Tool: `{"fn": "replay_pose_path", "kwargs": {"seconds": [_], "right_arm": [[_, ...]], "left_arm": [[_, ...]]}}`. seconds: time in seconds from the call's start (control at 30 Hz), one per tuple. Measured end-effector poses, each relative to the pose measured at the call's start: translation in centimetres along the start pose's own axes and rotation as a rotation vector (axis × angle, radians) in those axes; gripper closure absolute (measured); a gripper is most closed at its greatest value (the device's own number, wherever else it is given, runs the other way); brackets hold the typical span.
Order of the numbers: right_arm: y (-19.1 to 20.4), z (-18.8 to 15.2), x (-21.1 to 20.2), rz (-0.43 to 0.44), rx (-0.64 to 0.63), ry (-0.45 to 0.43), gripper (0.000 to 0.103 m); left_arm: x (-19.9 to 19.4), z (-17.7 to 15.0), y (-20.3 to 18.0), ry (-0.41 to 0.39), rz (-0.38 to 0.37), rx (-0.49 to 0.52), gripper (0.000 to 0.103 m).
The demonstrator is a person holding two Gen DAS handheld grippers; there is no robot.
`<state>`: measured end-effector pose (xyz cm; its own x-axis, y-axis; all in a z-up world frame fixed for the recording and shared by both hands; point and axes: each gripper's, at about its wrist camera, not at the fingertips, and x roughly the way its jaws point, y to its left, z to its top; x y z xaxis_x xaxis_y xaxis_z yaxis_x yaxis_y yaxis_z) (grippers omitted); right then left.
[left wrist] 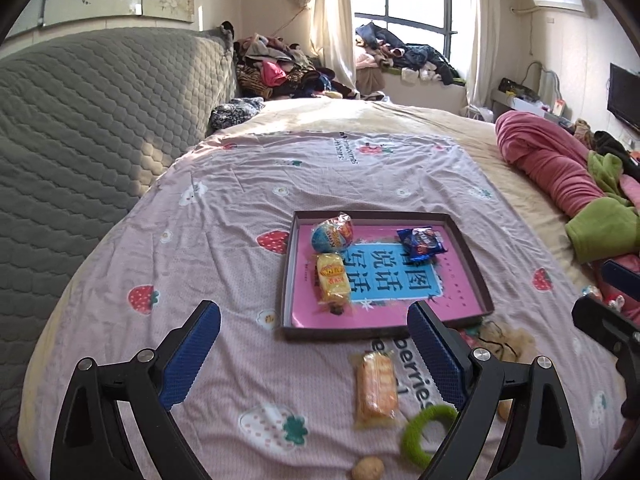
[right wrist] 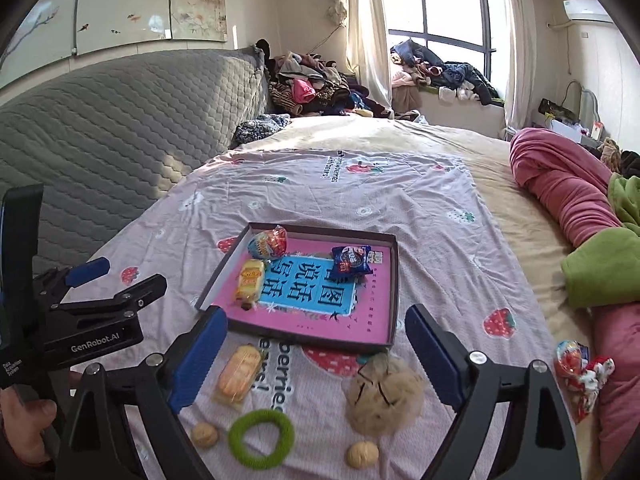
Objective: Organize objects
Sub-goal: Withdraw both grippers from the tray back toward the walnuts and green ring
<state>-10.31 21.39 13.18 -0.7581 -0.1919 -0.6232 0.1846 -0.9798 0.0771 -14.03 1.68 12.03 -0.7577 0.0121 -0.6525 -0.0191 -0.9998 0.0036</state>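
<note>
A shallow box lid tray (left wrist: pixel 290 256) (right wrist: pixel 396 292) with a pink and blue print lies on the bed. In it are a round foil snack (left wrist: pixel 332 232) (right wrist: pixel 267 243), a yellow packet (left wrist: pixel 331 278) (right wrist: pixel 250 280) and a blue packet (left wrist: pixel 421 243) (right wrist: pixel 351 259). In front of the tray lie an orange cracker packet (left wrist: pixel 376 390) (right wrist: pixel 237 372), a green hair ring (left wrist: pixel 424 434) (right wrist: pixel 261 438), two walnuts (right wrist: pixel 205 434) (right wrist: pixel 362 454) and a beige fluffy toy (right wrist: pixel 384 394). My left gripper (left wrist: pixel 316 354) is open above the cracker packet. My right gripper (right wrist: pixel 316 352) is open above the loose items.
A strawberry-print pink sheet (left wrist: pixel 240 208) covers the bed. A grey quilted headboard (left wrist: pixel 80 128) is at the left. Pink and green blankets (right wrist: pixel 580 232) lie at the right, with wrapped candy (right wrist: pixel 576 364) beside them. Clothes are piled by the window (right wrist: pixel 440 68).
</note>
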Motion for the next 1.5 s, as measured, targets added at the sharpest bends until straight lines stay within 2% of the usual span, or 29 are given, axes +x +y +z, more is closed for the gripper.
{"fn": "replay_pose_path", "kwargs": {"seconds": [0.23,0.63,0.97,1.5], "right_arm": [[0.5,-1.6,-2.9,-0.017,0.005,0.003,0.01],[1.2,-3.6,-7.3,-0.045,-0.015,-0.014,0.009],[1.5,-5.5,-9.1,-0.064,-0.009,-0.02,0.001],[0.8,-9.8,-10.1,-0.099,0.008,-0.013,0.001]], "left_arm": [[-4.2,-1.5,0.0,-0.018,-0.005,0.007,0.008],[-8.0,-3.9,-0.2,-0.031,-0.028,0.021,0.008],[-9.4,-6.4,0.2,-0.026,-0.026,0.023,0.008],[-9.8,-12.1,-0.9,-0.014,-0.045,0.059,0.008]]}}
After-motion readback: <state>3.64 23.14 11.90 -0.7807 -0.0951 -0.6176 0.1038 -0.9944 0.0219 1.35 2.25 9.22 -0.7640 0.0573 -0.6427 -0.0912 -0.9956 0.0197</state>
